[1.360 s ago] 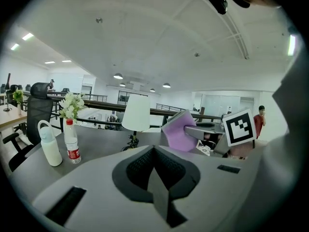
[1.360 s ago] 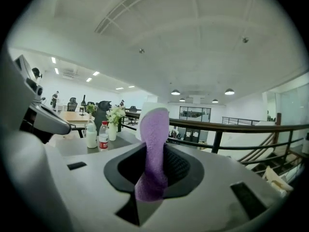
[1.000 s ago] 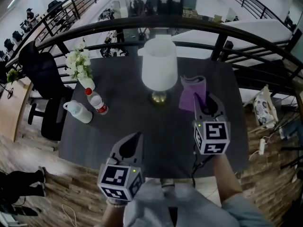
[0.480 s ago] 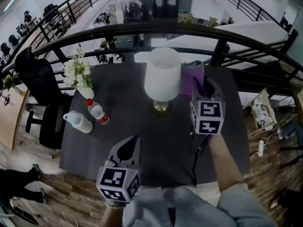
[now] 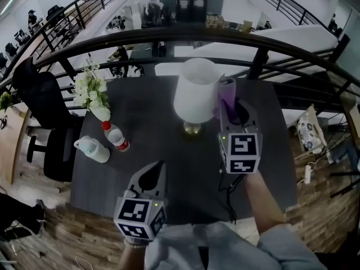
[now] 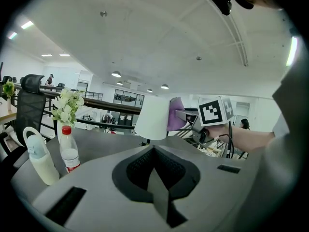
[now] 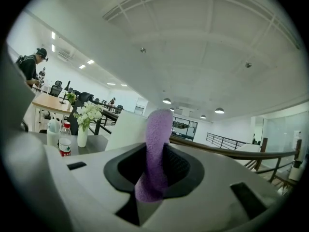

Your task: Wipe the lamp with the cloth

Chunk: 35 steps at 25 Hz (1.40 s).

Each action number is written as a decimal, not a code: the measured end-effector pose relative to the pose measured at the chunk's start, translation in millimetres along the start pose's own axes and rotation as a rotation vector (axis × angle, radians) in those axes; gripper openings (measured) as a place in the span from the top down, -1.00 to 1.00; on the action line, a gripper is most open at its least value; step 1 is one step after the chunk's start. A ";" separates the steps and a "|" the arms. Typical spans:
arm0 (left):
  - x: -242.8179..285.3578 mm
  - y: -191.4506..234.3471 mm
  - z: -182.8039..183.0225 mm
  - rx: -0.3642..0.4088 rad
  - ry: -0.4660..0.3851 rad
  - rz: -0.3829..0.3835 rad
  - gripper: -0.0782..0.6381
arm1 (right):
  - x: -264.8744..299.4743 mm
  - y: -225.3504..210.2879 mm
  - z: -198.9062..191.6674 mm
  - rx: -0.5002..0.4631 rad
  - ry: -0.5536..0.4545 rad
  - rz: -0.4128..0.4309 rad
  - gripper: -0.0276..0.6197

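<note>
The right gripper (image 5: 232,103) has its jaws clamped on the purple cloth (image 5: 227,92). In the right gripper view the cloth stands up as a thick folded strip from between the closed jaws. From the head view, the cloth is raised off the dark counter (image 5: 146,114) and sits just beside the right side of the lamp (image 5: 195,94). Whether it touches the shade cannot be told. The lamp stands upright toward the far middle of the counter, with a white tapered shade and a brass-coloured base (image 5: 192,129).

The left gripper (image 5: 158,170) is held low at the near edge of the counter, well apart from the lamp. Its jaws are together with nothing between them, as the left gripper view shows.

On the left part of the counter stand 3 things. The farthest is a white vase of white flowers (image 5: 92,92). Near it is a clear bottle with a red cap (image 5: 115,136). Just to the left of that bottle is a white bottle with a handle (image 5: 93,149).

A black office chair (image 5: 35,91) stands off the counter's left edge. A dark curved railing (image 5: 169,35) runs behind the far side.
</note>
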State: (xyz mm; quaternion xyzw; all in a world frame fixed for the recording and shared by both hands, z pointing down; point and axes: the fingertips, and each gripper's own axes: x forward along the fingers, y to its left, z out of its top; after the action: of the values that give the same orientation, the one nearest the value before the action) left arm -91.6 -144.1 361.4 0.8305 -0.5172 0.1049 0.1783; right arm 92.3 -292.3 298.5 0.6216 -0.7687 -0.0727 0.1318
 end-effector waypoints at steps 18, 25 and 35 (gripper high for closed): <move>-16.6 27.8 -2.7 0.013 -0.004 -0.007 0.76 | -8.5 116.8 -16.8 -0.071 0.040 0.164 0.62; -31.9 49.1 -3.7 -0.004 -0.025 0.050 0.76 | 1.5 169.9 -16.5 -0.099 0.055 0.278 0.62; -33.9 55.5 -4.8 -0.025 -0.033 0.053 0.76 | 23.2 156.6 1.9 -0.235 0.060 0.238 0.62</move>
State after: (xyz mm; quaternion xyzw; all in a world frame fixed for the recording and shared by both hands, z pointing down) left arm -156.4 -136.6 364.1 0.8157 -0.5434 0.0894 0.1772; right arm -59.3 -281.1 342.4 0.5085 -0.8188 -0.1276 0.2341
